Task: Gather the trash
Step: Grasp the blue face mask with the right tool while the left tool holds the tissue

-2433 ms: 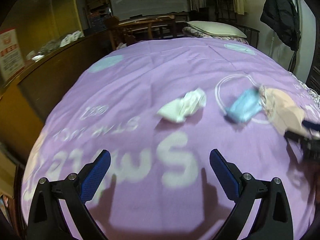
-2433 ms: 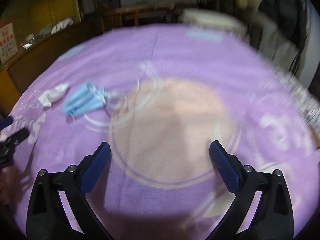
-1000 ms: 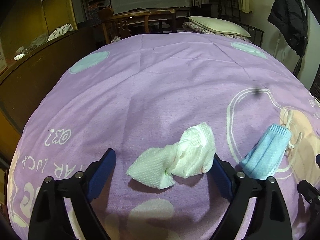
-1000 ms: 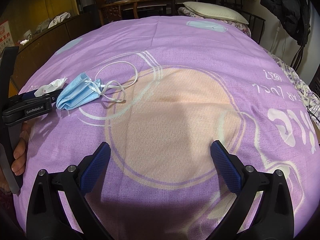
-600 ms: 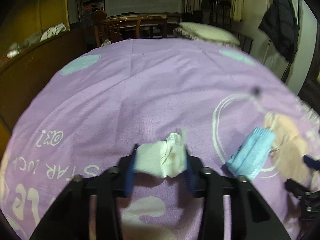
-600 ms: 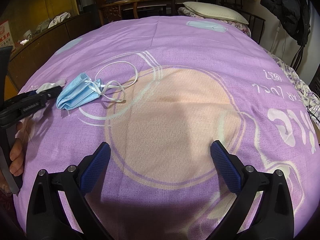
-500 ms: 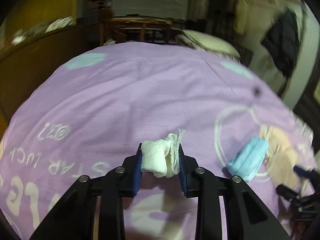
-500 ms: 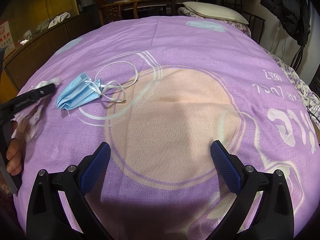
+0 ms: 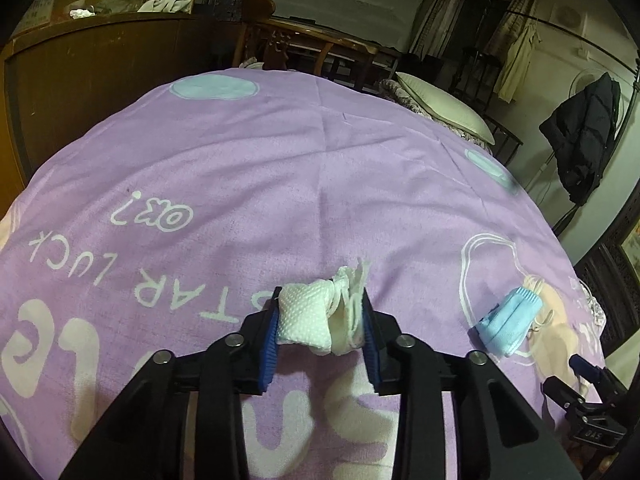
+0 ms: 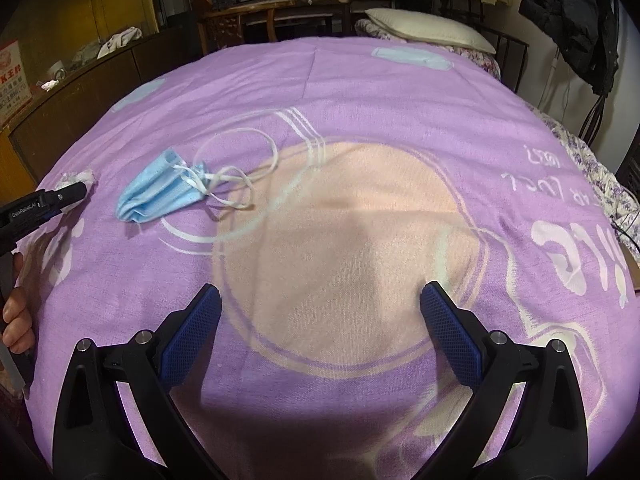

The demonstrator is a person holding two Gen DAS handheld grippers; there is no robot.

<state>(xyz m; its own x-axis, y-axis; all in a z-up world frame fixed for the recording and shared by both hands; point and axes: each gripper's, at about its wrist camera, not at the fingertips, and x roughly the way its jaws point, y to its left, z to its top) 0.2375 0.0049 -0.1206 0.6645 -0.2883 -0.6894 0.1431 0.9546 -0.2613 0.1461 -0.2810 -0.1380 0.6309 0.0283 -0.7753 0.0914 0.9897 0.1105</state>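
My left gripper [image 9: 320, 312] is shut on a crumpled white tissue [image 9: 316, 316] and holds it just above the purple bedspread [image 9: 280, 168]. The tissue also shows at the far left of the right wrist view [image 10: 78, 178], at the tip of the left gripper. A folded blue face mask [image 9: 506, 322] with white ear loops lies on the bedspread to the right of the tissue; in the right wrist view the mask [image 10: 160, 190] lies ahead to the left. My right gripper [image 10: 320, 308] is open and empty over the peach circle print.
A pillow [image 10: 428, 28] lies at the bed's far end. A wooden cabinet [image 9: 80, 72] runs along the left side. A wooden chair and desk [image 9: 320, 48] stand beyond the bed. A dark jacket [image 9: 580, 136] hangs at the right.
My left gripper moved up to the tissue, closed on it and lifted it slightly off the bedspread. The right gripper stayed still and open.
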